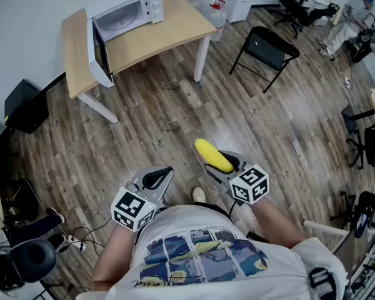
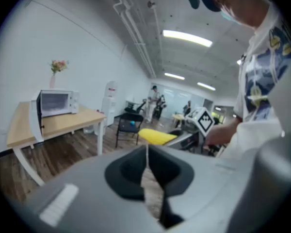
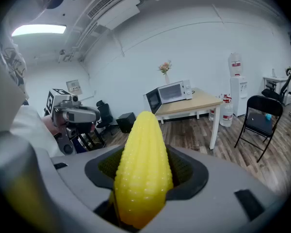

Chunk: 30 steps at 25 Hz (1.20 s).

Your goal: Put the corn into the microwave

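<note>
Well ahead of both grippers, a pale wooden surface (image 1: 175, 27) on white legs stands on a dark plank floor (image 1: 175, 111). It carries a boxy white microwave (image 1: 122, 11) with its door swung open. The right gripper (image 1: 220, 162) clamps the bumpy yellow corn (image 1: 209, 152), tapered tip forward. The left gripper (image 1: 157, 179) beside it is closed and empty.

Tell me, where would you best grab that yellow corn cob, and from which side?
Around its thick rear half, approached from the wide end, one jaw on each long side, as the right hand-held gripper holds the corn. The front tapers to a tip and would likely slip.
</note>
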### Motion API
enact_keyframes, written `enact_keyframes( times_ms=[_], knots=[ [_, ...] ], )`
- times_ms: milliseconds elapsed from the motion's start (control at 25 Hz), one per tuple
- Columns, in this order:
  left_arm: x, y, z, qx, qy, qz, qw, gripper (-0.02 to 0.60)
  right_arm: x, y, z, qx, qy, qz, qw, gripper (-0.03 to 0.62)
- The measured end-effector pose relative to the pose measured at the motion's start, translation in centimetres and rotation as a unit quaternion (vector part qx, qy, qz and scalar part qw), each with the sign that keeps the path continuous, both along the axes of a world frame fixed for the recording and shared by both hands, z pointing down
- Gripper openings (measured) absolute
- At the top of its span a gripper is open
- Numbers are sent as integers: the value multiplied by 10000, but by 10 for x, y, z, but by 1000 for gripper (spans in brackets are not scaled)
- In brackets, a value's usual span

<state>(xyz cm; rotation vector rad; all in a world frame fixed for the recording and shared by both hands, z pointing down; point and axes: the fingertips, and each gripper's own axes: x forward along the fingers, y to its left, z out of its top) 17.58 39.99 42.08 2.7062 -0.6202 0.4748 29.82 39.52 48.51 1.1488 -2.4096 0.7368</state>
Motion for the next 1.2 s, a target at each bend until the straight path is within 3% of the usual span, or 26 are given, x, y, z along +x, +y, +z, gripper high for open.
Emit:
enact_keyframes(
  times_ms=[240,600,880,1200],
  knots=[
    [-85,-6,4,-132,170,-186,9996,17,-73,-13,-8,110,107,-70,9999,250],
    [-184,-13,20,-83,74,-86,9999,17,-150,-21,-5,-42,44,352,9994,249],
    [-195,-43,25,57,165,-81,9998,11,-156,-41,-1,-112,249,434,9987,249],
    [-211,-155,3,90,75,-253,9996,9,-170,-166,-9,-37,400,183,9990,249]
  ],
)
